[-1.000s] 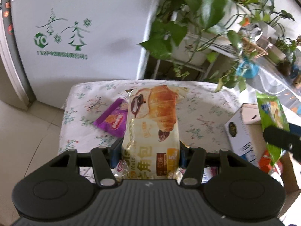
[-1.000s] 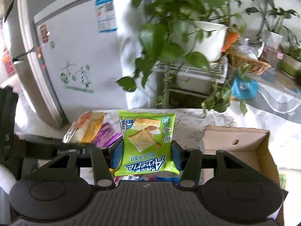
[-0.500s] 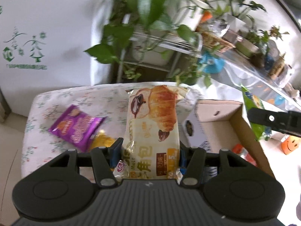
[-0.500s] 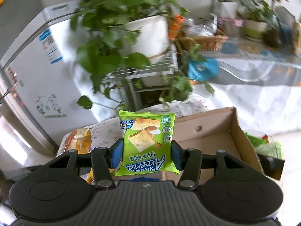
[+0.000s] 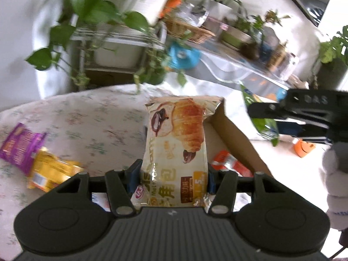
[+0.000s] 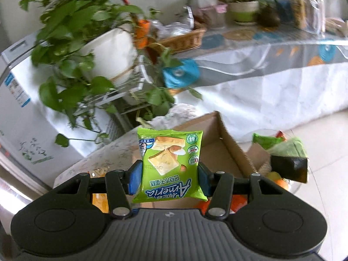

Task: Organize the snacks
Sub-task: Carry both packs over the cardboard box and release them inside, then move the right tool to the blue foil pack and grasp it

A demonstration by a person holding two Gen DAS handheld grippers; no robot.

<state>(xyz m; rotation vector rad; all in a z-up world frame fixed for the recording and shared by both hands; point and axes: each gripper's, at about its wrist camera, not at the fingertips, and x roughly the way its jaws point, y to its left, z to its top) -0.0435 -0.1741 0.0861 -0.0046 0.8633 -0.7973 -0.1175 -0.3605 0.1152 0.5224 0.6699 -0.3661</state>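
My left gripper [image 5: 173, 177] is shut on a cream croissant bread packet [image 5: 177, 143] and holds it upright over the near edge of an open cardboard box [image 5: 237, 134]. A red snack packet [image 5: 228, 162] lies inside the box. My right gripper [image 6: 169, 179] is shut on a green cracker packet [image 6: 170, 163] and holds it above the same cardboard box [image 6: 228, 145]. The right gripper also shows in the left wrist view [image 5: 304, 114] at the right, with the green packet [image 5: 261, 119] in it.
A purple packet [image 5: 20, 145] and a yellow packet [image 5: 50, 170] lie on the floral tablecloth [image 5: 87, 119] at the left. Potted plants [image 6: 91, 43] on a rack, a wicker basket [image 6: 182, 40] and a long covered table [image 6: 271, 65] stand behind. A white fridge [image 6: 19, 117] is at the left.
Both grippers have swung to the right with their packets still held. The box now lies nearer under both, and the fridge has slid out to the left.
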